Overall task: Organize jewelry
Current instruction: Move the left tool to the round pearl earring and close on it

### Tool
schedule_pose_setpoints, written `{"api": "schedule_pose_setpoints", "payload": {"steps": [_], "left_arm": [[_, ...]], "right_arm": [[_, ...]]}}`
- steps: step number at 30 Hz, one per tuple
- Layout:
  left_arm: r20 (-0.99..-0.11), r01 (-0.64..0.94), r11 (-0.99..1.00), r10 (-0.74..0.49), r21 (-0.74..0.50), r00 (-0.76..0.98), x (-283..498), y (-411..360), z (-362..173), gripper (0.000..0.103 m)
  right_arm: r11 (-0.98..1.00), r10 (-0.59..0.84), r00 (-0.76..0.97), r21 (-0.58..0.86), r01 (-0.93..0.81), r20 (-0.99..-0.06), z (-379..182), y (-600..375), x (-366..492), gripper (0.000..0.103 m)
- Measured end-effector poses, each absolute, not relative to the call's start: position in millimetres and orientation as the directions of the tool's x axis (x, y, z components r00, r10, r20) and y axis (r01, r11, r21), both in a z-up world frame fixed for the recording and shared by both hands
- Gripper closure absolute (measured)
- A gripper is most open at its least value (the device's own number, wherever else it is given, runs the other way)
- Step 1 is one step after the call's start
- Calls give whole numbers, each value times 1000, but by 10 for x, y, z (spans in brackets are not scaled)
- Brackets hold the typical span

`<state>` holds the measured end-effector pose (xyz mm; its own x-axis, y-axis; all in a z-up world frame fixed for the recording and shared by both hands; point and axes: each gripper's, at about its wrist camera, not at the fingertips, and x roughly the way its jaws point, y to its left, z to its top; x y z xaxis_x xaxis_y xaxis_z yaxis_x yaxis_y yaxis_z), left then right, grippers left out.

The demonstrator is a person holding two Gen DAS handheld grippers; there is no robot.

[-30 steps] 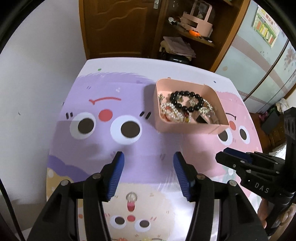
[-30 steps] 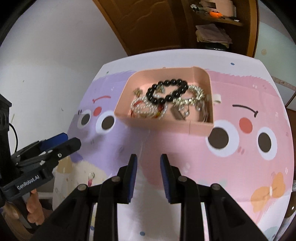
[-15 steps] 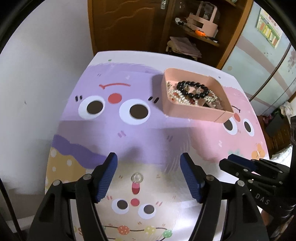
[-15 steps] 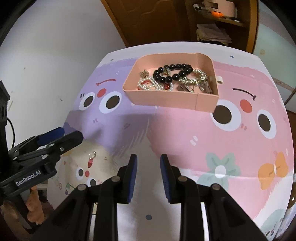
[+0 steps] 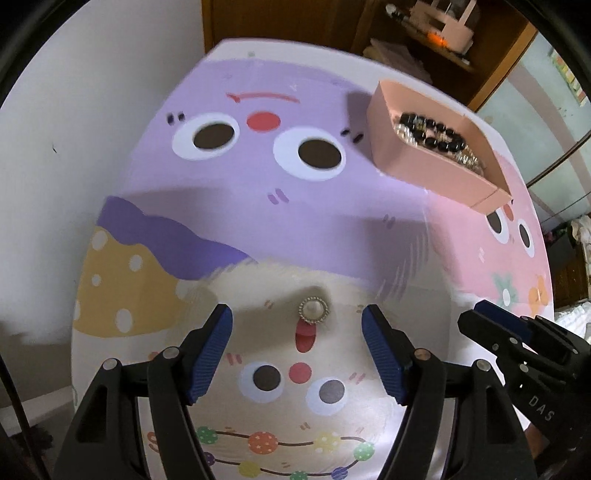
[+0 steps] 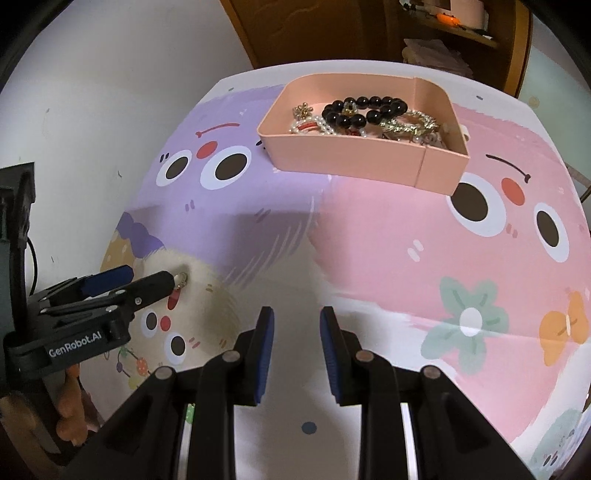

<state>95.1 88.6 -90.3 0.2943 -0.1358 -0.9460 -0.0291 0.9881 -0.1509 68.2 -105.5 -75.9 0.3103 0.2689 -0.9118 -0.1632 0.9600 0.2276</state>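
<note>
A round pearl piece with a beaded rim [image 5: 313, 311] lies on the cartoon-print table [image 5: 258, 221], near its front edge. My left gripper [image 5: 295, 317] hangs over it, open wide, the pearl between the fingertips and slightly ahead, untouched. In the right wrist view the left gripper [image 6: 151, 277] has one fingertip beside the pearl piece [image 6: 181, 280]. My right gripper [image 6: 297, 321] hovers over bare table, open by a narrow gap with nothing in it. The pink tray [image 6: 354, 162] stands farther back, holding a black bead bracelet [image 6: 364, 109], pearls and metal pieces.
The table's left edge runs along a white wall [image 5: 92, 110]. Behind the table stands a wooden cabinet [image 6: 332, 33] with shelves. A person's hand [image 6: 70, 417] holds the left gripper. The right gripper [image 5: 474, 316] sits at the right of the left wrist view.
Left jaws have spread wider and the gripper has dropped toward the pearl piece, which now lies between its tips. Both grippers have drawn back from the pink tray.
</note>
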Motion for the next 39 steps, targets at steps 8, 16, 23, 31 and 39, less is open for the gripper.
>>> {"api": "schedule_pose_setpoints", "payload": {"steps": [8, 16, 23, 31, 39], "left_arm": [[-974, -96, 979, -163, -180, 160, 1234, 819, -1037, 43], [-985, -117, 984, -121, -135, 119, 1308, 720, -1076, 54], [-993, -115, 989, -80, -90, 91, 1323, 672, -1080, 61], [-998, -77, 997, -8, -13, 62, 1340, 504, -1092, 61], [-999, -63, 998, 4, 1, 53, 1417, 273, -1086, 79]], "right_arm": [[954, 295, 288, 261, -150, -911, -831, -1071, 751, 77], [947, 320, 275, 294, -131, -907, -857, -1134, 753, 77], [943, 331, 264, 309, -124, -906, -883, -1146, 756, 77], [941, 337, 262, 314, -127, -904, -889, -1143, 763, 77], [937, 347, 259, 327, -120, -901, -899, -1177, 758, 77]]}}
